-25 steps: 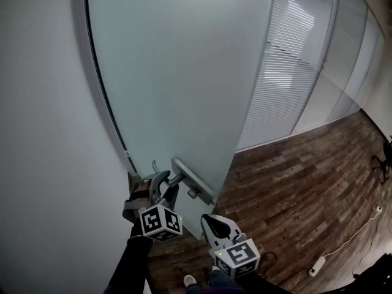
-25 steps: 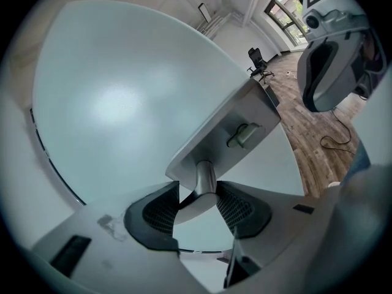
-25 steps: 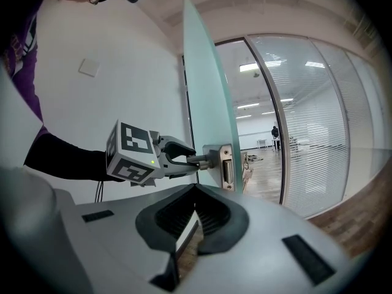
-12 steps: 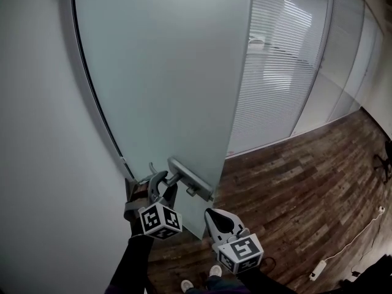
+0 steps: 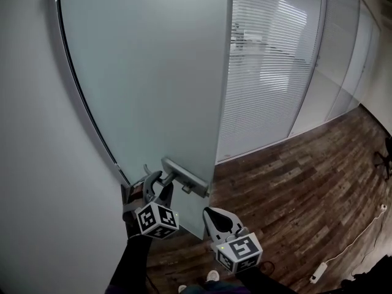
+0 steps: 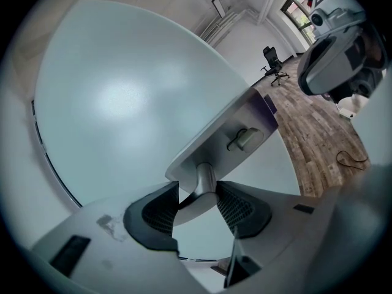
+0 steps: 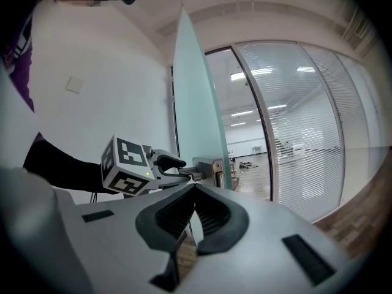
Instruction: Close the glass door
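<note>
The frosted glass door [image 5: 153, 72] stands ajar, with its free edge toward me. My left gripper [image 5: 160, 182] is shut on the door's metal lever handle [image 5: 184, 174], low on the door. In the left gripper view the two jaws pinch the handle's neck [image 6: 205, 185] just below the lock plate [image 6: 236, 136]. My right gripper [image 5: 208, 214] hangs shut with nothing in it, a little right of and below the handle. In the right gripper view the door's edge [image 7: 193, 103] rises ahead, with the left gripper [image 7: 168, 163] on the handle [image 7: 205, 167].
A white wall [image 5: 37, 164] runs along the left by the door's hinge side. A glass partition with blinds [image 5: 269, 72] stands behind the door. Dark wood floor [image 5: 306, 188] spreads to the right, with a power strip and cable [image 5: 317, 273] lying on it. An office chair [image 6: 271, 59] stands far off.
The door's free edge has swung left in the head view, so more of the blinds partition shows. The left gripper stayed on the handle and moved with it. The right gripper barely moved.
</note>
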`<move>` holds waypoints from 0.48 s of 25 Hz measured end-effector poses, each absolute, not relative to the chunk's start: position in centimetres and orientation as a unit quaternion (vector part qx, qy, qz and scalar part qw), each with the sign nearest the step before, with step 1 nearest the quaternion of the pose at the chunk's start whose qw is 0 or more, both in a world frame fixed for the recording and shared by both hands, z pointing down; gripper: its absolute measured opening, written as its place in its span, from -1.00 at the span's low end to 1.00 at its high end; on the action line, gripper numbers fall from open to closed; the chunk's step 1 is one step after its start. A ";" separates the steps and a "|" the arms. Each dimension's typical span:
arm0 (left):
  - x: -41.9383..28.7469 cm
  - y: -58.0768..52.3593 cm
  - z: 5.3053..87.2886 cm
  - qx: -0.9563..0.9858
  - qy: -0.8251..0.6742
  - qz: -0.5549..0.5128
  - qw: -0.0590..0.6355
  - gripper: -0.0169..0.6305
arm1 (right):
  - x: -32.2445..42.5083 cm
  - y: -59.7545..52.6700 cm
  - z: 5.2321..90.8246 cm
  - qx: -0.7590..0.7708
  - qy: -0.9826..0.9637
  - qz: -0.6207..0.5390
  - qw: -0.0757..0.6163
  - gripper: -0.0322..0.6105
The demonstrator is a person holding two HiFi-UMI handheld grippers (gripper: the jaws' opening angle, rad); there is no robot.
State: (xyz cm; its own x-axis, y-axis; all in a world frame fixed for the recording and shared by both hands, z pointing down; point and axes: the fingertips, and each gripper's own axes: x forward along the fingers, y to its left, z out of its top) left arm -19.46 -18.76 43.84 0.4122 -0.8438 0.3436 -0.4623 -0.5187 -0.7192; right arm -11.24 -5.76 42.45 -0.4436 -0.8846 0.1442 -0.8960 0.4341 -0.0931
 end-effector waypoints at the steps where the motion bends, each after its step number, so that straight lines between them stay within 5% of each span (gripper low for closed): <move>1: -19.2 -19.0 43.8 -0.795 0.411 -0.356 0.269 -0.43 | -10.8 -5.9 42.3 0.527 -0.846 0.077 0.033 -0.93; 12: -15.7 -22.0 43.7 -0.810 0.395 -0.347 0.260 -0.43 | -8.4 -8.9 41.5 0.535 -0.842 0.068 0.025 -0.93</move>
